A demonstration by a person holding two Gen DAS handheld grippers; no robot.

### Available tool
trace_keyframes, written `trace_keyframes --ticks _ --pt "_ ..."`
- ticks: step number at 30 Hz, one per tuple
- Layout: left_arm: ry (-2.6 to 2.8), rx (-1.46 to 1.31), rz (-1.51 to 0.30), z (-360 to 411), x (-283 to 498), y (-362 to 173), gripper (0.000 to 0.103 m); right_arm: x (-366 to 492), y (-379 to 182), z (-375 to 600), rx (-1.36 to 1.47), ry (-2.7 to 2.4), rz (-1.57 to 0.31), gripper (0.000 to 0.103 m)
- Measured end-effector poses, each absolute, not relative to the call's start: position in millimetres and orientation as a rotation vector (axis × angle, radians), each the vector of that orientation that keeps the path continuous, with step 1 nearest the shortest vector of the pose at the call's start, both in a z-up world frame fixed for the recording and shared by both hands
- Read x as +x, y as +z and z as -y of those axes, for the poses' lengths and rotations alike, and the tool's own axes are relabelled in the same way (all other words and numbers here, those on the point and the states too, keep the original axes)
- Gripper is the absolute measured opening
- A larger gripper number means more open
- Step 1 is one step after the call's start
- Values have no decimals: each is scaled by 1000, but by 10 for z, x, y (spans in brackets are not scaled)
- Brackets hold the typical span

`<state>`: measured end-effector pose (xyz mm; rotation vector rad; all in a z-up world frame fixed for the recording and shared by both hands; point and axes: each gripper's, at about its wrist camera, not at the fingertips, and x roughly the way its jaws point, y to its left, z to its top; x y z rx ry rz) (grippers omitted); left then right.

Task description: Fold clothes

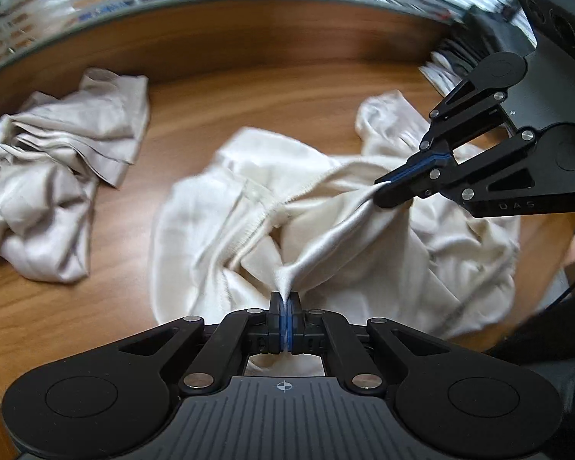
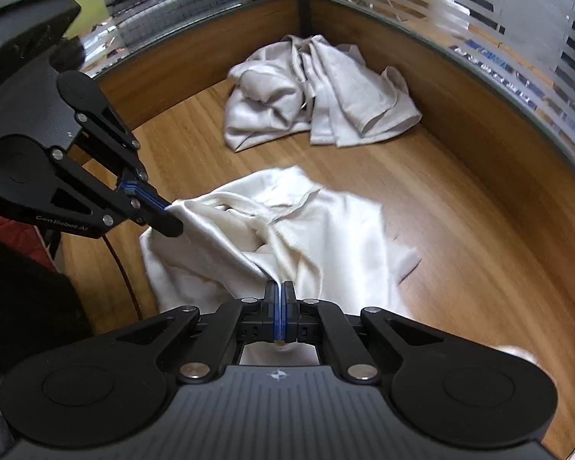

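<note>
A crumpled cream garment (image 1: 249, 207) (image 2: 318, 230) lies in the middle of the wooden table. My left gripper (image 1: 286, 299) is shut on a pinched ridge of its cloth, and it shows from the side in the right wrist view as my left gripper (image 2: 170, 211). My right gripper (image 2: 278, 287) is shut on another part of the same edge; in the left wrist view my right gripper (image 1: 381, 188) comes in from the right. The fabric is pulled taut between the two grips.
A second, greyish-white garment (image 1: 57, 176) (image 2: 318, 96) lies bunched near the table's far corner. A wooden rim (image 2: 460, 88) topped by striped glass partitions (image 2: 479, 7) borders the table. A dark cable (image 2: 122, 268) hangs off the left edge.
</note>
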<state>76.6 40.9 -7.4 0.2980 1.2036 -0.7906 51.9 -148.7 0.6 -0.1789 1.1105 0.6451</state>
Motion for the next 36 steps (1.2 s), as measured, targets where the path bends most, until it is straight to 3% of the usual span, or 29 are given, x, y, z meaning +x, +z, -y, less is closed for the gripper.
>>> trace_keyframes --ticks 4,10,31,33,35,36 --pt "-805 338 -1186 -393 616 -66 21 276 -95 1463 -152 647 -1153 1" --pt "-828 338 -1173 -348 611 -62 34 31 -309 1398 -128 623 -1205 1" --pt "-606 129 -1398 -161 824 -776 46 -171 -487 1222 -169 598 -1187 1" --pt "-580 109 -1413 -177 840 -828 41 -175 -494 1223 -173 596 -1186 2" --pt "-561 87 -1422 -203 851 -862 2 -179 -493 1228 -176 595 -1188 3" --pt "-560 71 -1418 -233 844 -850 3 -182 -492 1230 -177 594 -1189 6"
